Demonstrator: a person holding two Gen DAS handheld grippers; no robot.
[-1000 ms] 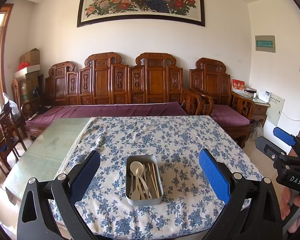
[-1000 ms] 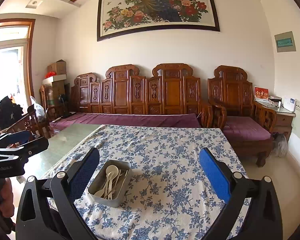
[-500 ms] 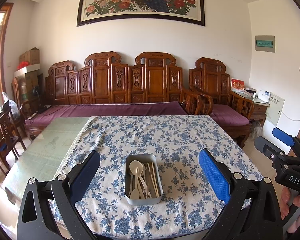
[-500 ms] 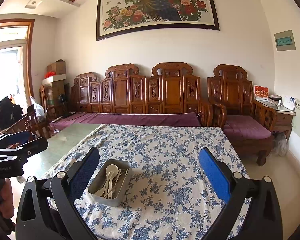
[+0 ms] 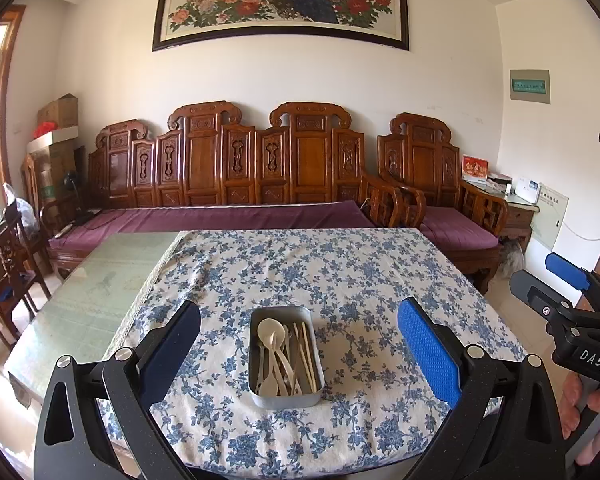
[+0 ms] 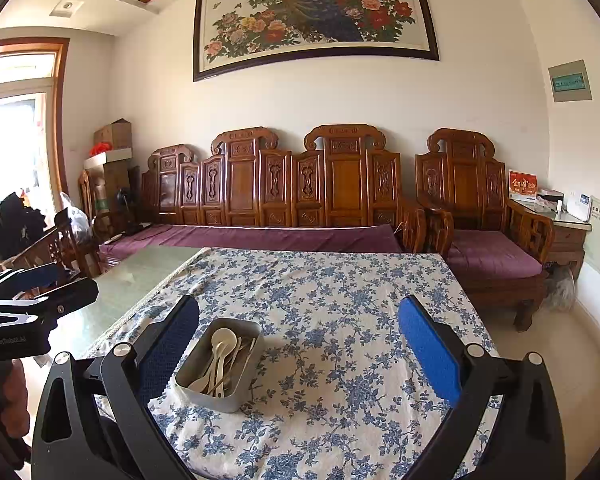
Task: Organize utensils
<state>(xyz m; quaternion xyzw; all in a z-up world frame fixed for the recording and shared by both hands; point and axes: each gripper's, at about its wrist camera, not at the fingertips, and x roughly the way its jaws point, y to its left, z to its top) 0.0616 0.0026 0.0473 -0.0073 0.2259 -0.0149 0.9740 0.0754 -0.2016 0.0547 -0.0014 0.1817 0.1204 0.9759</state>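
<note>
A grey metal tin (image 5: 285,394) sits near the front edge of a table with a blue floral cloth (image 5: 340,280). It holds white plastic spoons (image 5: 270,330) and wooden chopsticks (image 5: 306,348). My left gripper (image 5: 298,350) is open and empty, held before and above the tin. My right gripper (image 6: 298,350) is open and empty, with the tin (image 6: 204,396) by its left finger and the spoons (image 6: 222,340) inside. The right gripper also shows at the right edge of the left wrist view (image 5: 556,284). The left gripper shows at the left of the right wrist view (image 6: 40,284).
The left part of the table is bare green glass (image 5: 100,280). A carved wooden sofa with purple cushions (image 5: 220,216) stands behind the table, an armchair (image 5: 452,224) at the right. Wooden chairs (image 5: 4,264) stand at the left.
Both views have shifted only slightly; the tin sits a touch higher in the left wrist view. Both grippers stay open.
</note>
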